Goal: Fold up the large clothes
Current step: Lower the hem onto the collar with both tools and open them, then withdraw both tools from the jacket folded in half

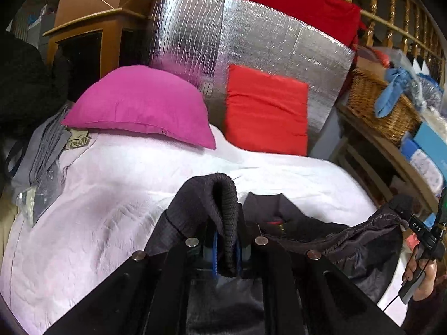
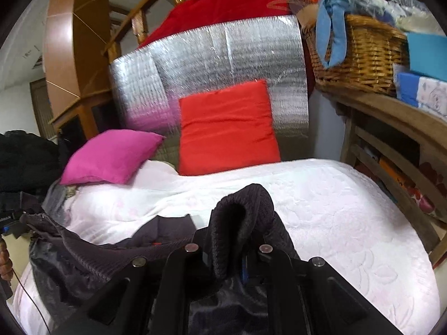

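Note:
A dark jacket (image 1: 329,234) with a shiny lining hangs stretched between my two grippers, above the white quilted bed (image 1: 117,195). In the left wrist view my left gripper (image 1: 226,251) is shut on a fold of its ribbed knit band (image 1: 223,195), which bulges up over the fingers. At the right edge of that view the right gripper (image 1: 402,212), held by a hand, pinches the other end of the band. In the right wrist view my right gripper (image 2: 230,259) is shut on a ribbed fold (image 2: 243,206), and the jacket (image 2: 83,256) sags leftward to the left gripper (image 2: 16,220).
A pink pillow (image 1: 139,103) and a red cushion (image 1: 265,109) lean at the head of the bed against a silver foil panel (image 1: 251,36). Grey clothes (image 1: 42,150) lie at the left edge. A wooden shelf (image 2: 391,128) with a wicker basket (image 2: 360,53) stands on the right.

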The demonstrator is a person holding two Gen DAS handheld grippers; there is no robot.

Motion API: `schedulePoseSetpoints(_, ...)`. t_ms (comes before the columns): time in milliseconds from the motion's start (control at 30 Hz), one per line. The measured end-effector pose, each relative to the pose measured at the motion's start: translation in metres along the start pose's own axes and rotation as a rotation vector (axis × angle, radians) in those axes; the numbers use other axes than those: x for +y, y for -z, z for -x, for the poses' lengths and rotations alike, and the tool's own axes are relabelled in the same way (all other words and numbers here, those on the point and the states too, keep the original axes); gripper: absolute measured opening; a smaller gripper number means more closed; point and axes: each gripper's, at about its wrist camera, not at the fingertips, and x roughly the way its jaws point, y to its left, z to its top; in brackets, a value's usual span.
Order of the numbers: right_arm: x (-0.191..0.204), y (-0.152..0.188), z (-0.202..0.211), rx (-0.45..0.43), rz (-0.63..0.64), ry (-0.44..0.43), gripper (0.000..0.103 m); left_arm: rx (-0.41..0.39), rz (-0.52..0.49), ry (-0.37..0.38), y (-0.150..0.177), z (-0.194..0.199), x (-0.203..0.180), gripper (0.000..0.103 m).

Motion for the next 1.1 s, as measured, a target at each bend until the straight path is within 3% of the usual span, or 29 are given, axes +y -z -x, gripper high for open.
schedulePoseSetpoints(367, -0.02, 0.016, -0.109, 0.125, -0.052, 0.042, 0.011, 0.091, 0.005, -0.093, 0.01, -0.087, 0.016, 0.01)
schedulePoseSetpoints(767, -0.031, 0.027, -0.163, 0.228, -0.145, 0.043, 0.012, 0.117, 0.033, -0.176, 0.026, -0.137, 0.031, 0.011)
schedulePoseSetpoints(867, -0.041, 0.029, -0.168, 0.263, -0.223, 0.005, 0.02, 0.125, 0.042, -0.193, 0.032, -0.146, 0.033, 0.014)
schedulePoseSetpoints(933, -0.045, 0.03, -0.167, 0.27, -0.267, -0.04, 0.041, 0.129, 0.032, -0.206, 0.032, -0.147, 0.03, 0.025)
schedulePoseSetpoints(967, -0.048, 0.03, -0.165, 0.269, -0.291, -0.071, 0.054, 0.123, 0.028, -0.222, 0.032, -0.144, 0.029, 0.049)
schedulePoseSetpoints(1000, -0.05, 0.03, -0.161, 0.259, -0.325, -0.117, 0.081, 0.113, 0.028, -0.234, 0.032, -0.141, 0.029, 0.074)
schedulePoseSetpoints(1033, -0.052, 0.03, -0.155, 0.236, -0.351, -0.145, 0.089, 0.098, 0.034, -0.247, 0.031, -0.136, 0.029, 0.082)
schedulePoseSetpoints(1100, -0.057, 0.027, -0.136, 0.167, -0.394, -0.164, 0.089, 0.061, 0.06, -0.22, 0.029, -0.122, 0.032, 0.087)
